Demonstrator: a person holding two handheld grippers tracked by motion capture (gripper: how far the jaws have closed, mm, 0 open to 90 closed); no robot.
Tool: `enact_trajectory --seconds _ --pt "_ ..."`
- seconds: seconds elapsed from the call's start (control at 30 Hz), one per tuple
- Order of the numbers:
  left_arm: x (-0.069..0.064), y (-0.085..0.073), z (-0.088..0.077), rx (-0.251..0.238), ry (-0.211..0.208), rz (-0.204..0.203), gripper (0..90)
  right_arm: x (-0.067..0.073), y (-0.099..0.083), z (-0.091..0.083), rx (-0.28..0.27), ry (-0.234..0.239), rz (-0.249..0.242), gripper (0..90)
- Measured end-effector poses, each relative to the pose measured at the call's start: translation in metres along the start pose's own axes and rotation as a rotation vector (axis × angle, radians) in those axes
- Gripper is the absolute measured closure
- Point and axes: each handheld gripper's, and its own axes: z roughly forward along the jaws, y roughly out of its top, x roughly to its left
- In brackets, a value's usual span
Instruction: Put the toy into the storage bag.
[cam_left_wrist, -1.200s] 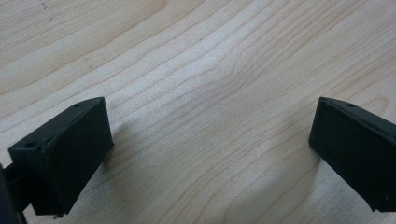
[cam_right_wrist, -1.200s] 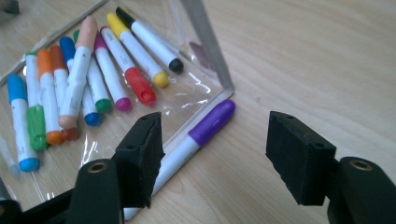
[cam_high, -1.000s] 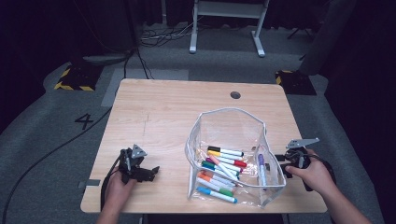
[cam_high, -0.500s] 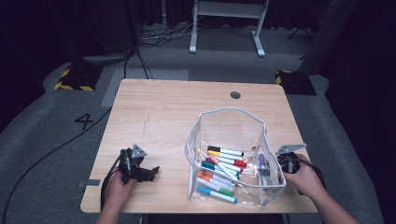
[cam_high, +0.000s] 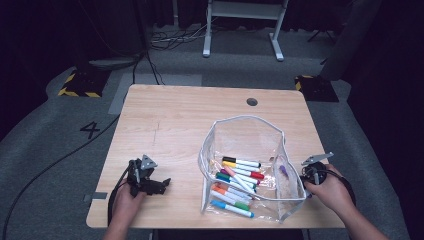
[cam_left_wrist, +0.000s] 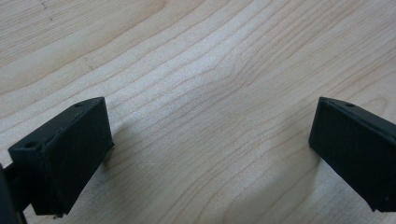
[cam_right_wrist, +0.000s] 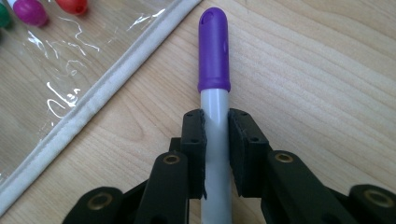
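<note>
1. Nearest to me, the right gripper (cam_right_wrist: 215, 140) has just been closing and its pads now pinch the grey barrel of a purple-capped marker (cam_right_wrist: 214, 56). The marker lies just outside the clear pouch (cam_high: 250, 135), beside its white piped edge (cam_right_wrist: 88, 105), at the table's right near corner. From above I see that gripper (cam_high: 311, 172) tucked against the pouch's right wall.

2. My left gripper (cam_left_wrist: 210, 154) sits over bare wood with its jaws spread wide and nothing between them. From up top it (cam_high: 162, 184) rests low at the left near corner, well apart from the pouch.

3. The table (cam_high: 175, 115) is light wood with visible grain, the far half bare apart from a round cable hole (cam_high: 252, 102) near the back edge.

4. Inside the pouch there's a heap of markers (cam_high: 235, 180): black, yellow, red, green, orange and blue caps, all lying flat.

5. Past the table, grey carpet floor (cam_high: 65, 145) with a "4" marked on it (cam_high: 89, 130), and a dark cable (cam_high: 55, 162) trailing off left.

6. Further back: black-and-yellow hazard blocks (cam_high: 80, 82) on the left and another (cam_high: 314, 86) on the right, a tangle of cables (cam_high: 170, 37), and a white stand's legs (cam_high: 242, 30). The rest of the room is dark.
</note>
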Motion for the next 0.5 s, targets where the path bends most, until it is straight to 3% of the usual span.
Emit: enact_trajectory --seconds 0.2,0.5 --pt "0.000 0.000 0.000 0.000 0.000 0.000 0.0 -0.005 0.003 -0.011 -0.035 0.041 0.019 77.1" --pt "0.000 0.000 0.000 0.000 0.000 0.000 0.0 -0.008 0.023 -0.059 -0.126 0.084 -0.008 77.1"
